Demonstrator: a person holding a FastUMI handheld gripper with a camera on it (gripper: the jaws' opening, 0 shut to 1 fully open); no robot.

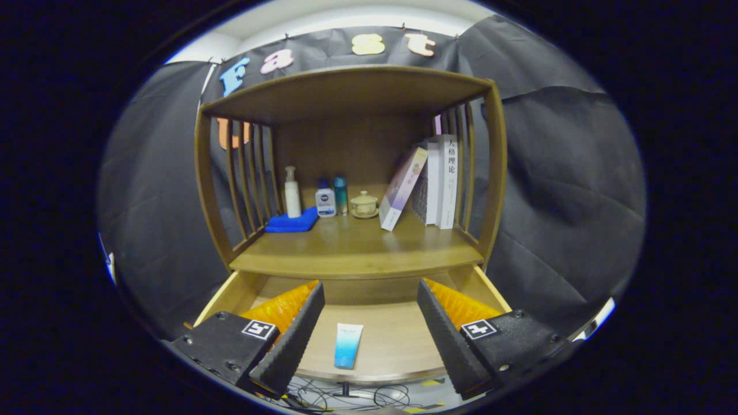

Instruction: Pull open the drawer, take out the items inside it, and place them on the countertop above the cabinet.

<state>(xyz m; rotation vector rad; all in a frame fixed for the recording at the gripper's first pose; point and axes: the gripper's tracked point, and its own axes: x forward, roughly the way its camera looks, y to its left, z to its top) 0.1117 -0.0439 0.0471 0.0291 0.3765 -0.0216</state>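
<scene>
The gripper (369,337) hangs over the pulled-out drawer (398,346) with its fingers spread wide apart and nothing touching them. Each finger carries a small square black-and-white marker on its upper face. Between the fingers, lying flat on the drawer's pale wooden bottom, is a blue-and-white tube (348,344), its white end pointing toward the cabinet and its blue end toward the drawer's front edge; the print on it is too small to read. Below the drawer's front edge a tangle of dark cables (346,396) lies on the floor.

Just beyond the drawer is the countertop (357,248) of the wooden cabinet (496,173), a smooth brown board under a slatted-sided shelf with a flat top. At the back left of it sits a folded blue cloth (293,222) with a white pump bottle (292,193) standing on it. Beside that come a small white bottle (326,199) with a dark blue round label, too blurred to read, then a slim teal bottle (341,195), then a pale lidded cup (364,203) on a saucer. To the right a leaning book (403,187) with a lilac cover rests against upright white books (441,178); one spine bears Chinese characters.

Behind the cabinet hangs creased black cloth (571,173), with a strip of white wall (346,14) above it
</scene>
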